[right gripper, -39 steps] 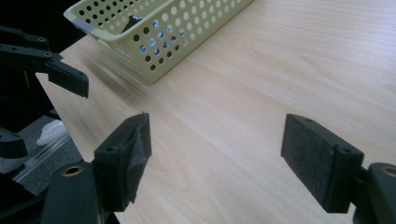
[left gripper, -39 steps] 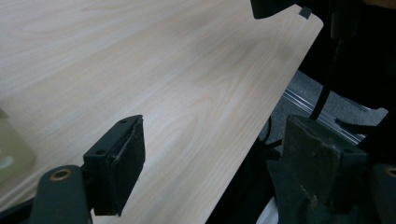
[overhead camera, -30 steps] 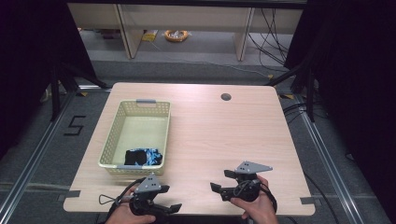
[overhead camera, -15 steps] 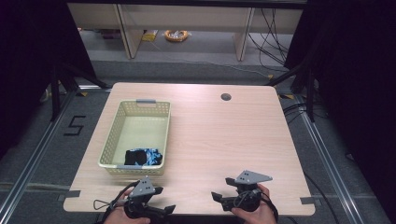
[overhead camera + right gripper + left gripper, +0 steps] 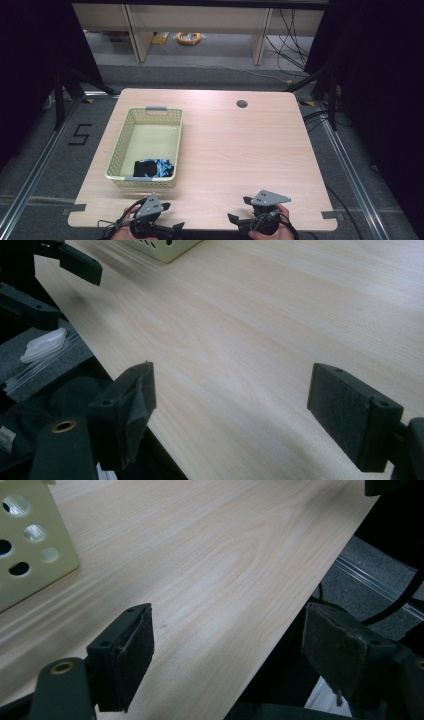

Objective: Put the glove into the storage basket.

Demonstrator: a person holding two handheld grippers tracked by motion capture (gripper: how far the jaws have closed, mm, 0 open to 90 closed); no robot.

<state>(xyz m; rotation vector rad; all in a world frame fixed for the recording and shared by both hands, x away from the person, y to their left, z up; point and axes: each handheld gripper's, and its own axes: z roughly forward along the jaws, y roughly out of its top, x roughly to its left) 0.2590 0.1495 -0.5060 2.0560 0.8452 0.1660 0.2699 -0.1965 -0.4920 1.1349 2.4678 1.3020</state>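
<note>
Basket [image 5: 150,145] holds a dark cloth [image 5: 152,168], well beyond both fingers. Left gripper [image 5: 225,650] fingers spread, empty. Right gripper [image 5: 230,410] fingers likewise, over bare counter [image 5: 240,150].

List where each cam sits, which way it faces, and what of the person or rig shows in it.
High view: above the person's side, looking forward and down at table; hands, left gripper, right gripper at bottom.
Left gripper view: along its open jaws, across the near table edge.
Right gripper view: along its open jaws toward the left gripper.
Shared: basket.
</note>
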